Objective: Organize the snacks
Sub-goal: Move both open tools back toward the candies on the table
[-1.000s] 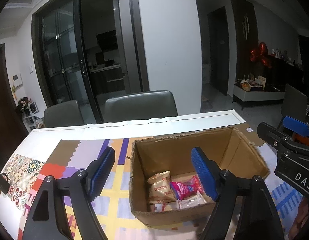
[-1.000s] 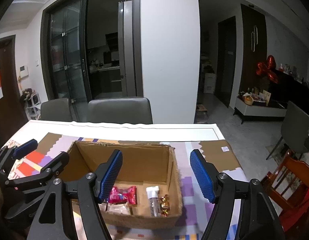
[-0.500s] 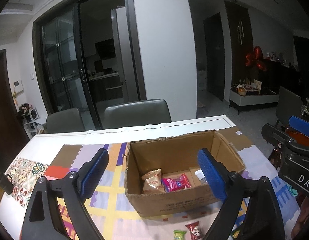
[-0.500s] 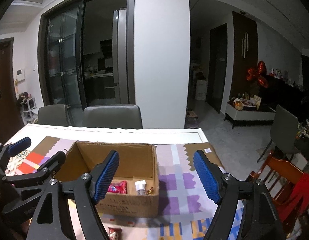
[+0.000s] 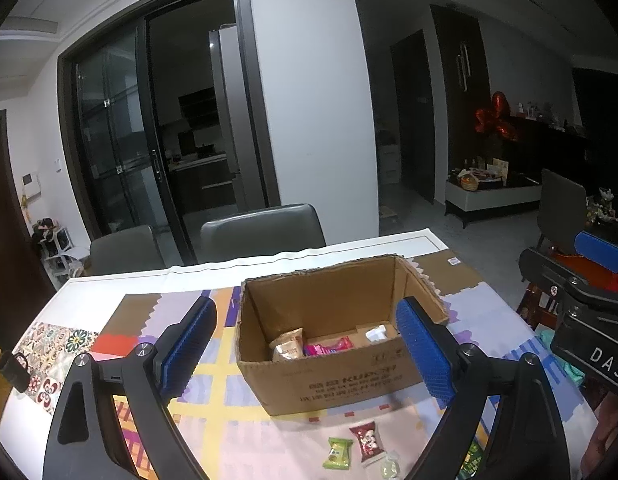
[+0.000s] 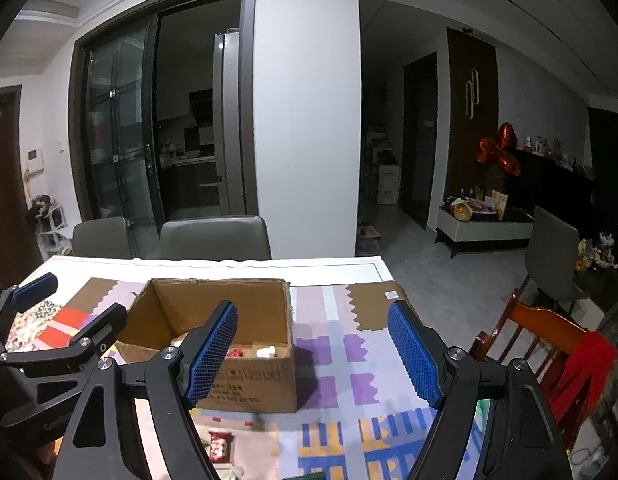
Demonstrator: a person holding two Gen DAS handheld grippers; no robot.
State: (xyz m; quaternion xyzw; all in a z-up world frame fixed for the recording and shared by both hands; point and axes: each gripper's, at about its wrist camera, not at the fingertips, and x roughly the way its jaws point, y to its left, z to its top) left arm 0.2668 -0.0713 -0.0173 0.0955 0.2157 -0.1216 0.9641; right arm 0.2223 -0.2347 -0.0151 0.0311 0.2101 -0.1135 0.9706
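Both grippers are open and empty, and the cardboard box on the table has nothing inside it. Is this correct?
Not quite. The left wrist view shows the cardboard box already holding snacks, among them a tan packet and a pink packet. The left gripper and right gripper are indeed open and empty.

Left gripper (image 5: 307,350) and right gripper (image 6: 313,354), jaws wide.

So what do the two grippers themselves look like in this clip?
Both the left gripper and the right gripper are matte black plastic with silver screw heads, and their fingers carry blue, grid-textured pads. White lettering "DAS" marks the right gripper's body. No cables or sleeves show.
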